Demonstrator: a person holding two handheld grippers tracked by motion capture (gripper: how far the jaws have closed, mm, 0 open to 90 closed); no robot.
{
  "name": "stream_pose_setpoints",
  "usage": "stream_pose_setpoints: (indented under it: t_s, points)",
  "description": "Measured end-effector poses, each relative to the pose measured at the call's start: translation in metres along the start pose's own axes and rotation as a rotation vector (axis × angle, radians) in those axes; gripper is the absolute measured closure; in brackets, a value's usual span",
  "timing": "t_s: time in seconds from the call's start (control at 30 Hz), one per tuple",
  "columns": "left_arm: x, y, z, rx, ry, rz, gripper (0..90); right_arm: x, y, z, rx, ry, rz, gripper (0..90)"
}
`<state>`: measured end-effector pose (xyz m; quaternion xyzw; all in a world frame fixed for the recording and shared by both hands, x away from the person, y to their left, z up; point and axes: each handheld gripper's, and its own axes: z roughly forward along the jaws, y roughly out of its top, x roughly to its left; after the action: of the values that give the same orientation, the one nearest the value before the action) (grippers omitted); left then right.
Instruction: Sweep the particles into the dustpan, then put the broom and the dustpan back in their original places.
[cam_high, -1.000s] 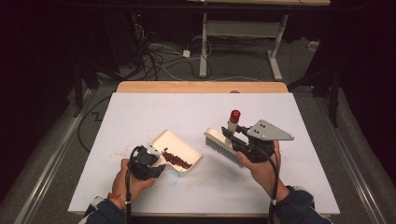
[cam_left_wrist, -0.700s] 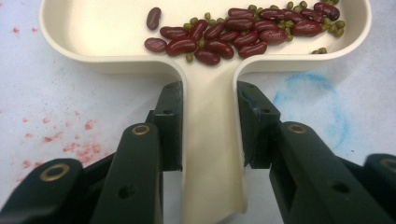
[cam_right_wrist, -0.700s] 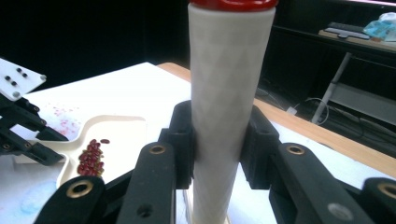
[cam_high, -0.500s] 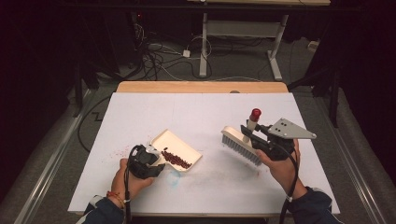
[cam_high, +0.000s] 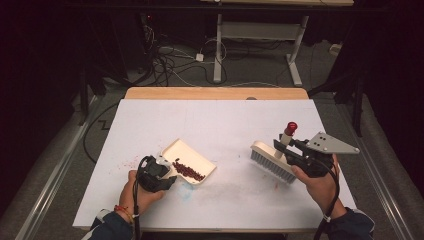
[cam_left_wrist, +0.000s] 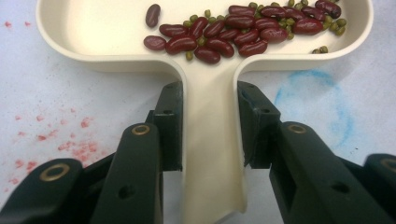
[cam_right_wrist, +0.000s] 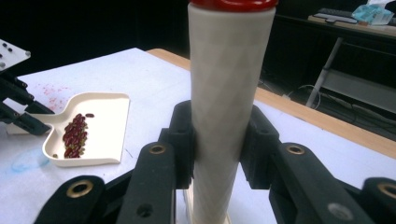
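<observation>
Dustpan (cam_left_wrist: 205, 116) and brush (cam_high: 272, 161) bear no readable writing.

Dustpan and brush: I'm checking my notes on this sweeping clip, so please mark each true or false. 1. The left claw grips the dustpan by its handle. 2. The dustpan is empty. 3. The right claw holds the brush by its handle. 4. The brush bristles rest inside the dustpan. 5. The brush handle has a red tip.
1. True: the left claw is clamped on the handle of the dustpan.
2. False: red beans and small green ones lie in it.
3. True: the right claw is clamped on the handle of the brush.
4. False: the brush is well apart from the dustpan, to its right in the high view.
5. True.
</observation>
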<state>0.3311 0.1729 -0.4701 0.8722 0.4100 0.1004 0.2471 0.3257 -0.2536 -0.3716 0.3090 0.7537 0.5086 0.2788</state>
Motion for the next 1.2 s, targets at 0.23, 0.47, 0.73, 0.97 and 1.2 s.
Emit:
stream_pose_setpoints:
  t_s: [0.23, 0.47, 0.73, 0.97, 1.2]
  points:
    - [0.002, 0.001, -0.001, -0.010, 0.000, -0.007, 64.0, -0.005, -0.004, -0.015, 0.014, 0.030, -0.005, 69.7]
    - [0.006, 0.000, -0.001, -0.018, 0.005, -0.021, 64.1, -0.010, -0.009, -0.028, 0.032, 0.056, 0.010, 69.7]
    - [0.017, -0.002, -0.004, -0.028, 0.023, -0.058, 64.1, -0.007, -0.013, -0.040, 0.070, 0.096, -0.006, 69.7]
    - [0.026, -0.003, -0.004, -0.033, 0.044, -0.091, 64.0, -0.005, -0.015, -0.044, 0.105, 0.122, -0.023, 69.7]
    - [0.038, -0.009, -0.007, -0.043, 0.084, -0.137, 64.0, -0.009, -0.011, -0.046, 0.133, 0.141, -0.058, 69.7]
